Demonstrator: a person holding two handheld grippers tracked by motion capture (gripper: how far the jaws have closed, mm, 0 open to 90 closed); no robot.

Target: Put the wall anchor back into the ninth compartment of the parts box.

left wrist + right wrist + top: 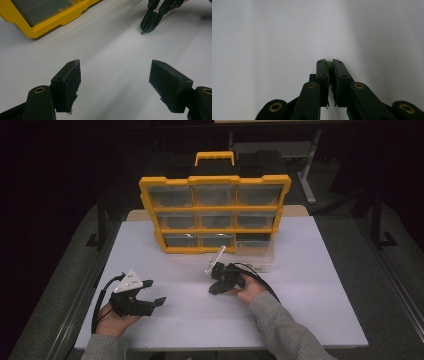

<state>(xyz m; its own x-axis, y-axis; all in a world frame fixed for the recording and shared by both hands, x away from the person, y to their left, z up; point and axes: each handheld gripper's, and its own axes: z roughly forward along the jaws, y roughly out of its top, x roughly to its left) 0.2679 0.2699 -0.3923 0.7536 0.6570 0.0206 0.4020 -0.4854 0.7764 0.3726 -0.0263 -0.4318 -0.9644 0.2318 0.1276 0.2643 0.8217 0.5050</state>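
My right gripper (329, 62) is clenched on a small green piece (328, 64), pinched between the two black pads at their tips. In the left gripper view, the same green piece (143, 32) peeks out at the jaw tips, right at the white table (310, 285), near the middle. My left gripper (115, 82) rests released, its jaws spread wide with nothing between them, well apart from the right one at the table's near left. Beyond my right hand (250, 290) stands the yellow organizer case (215, 215) with its clear drawers, upright. One clear drawer (255, 255) lies pulled out on the table just in front of the case's lower right corner.
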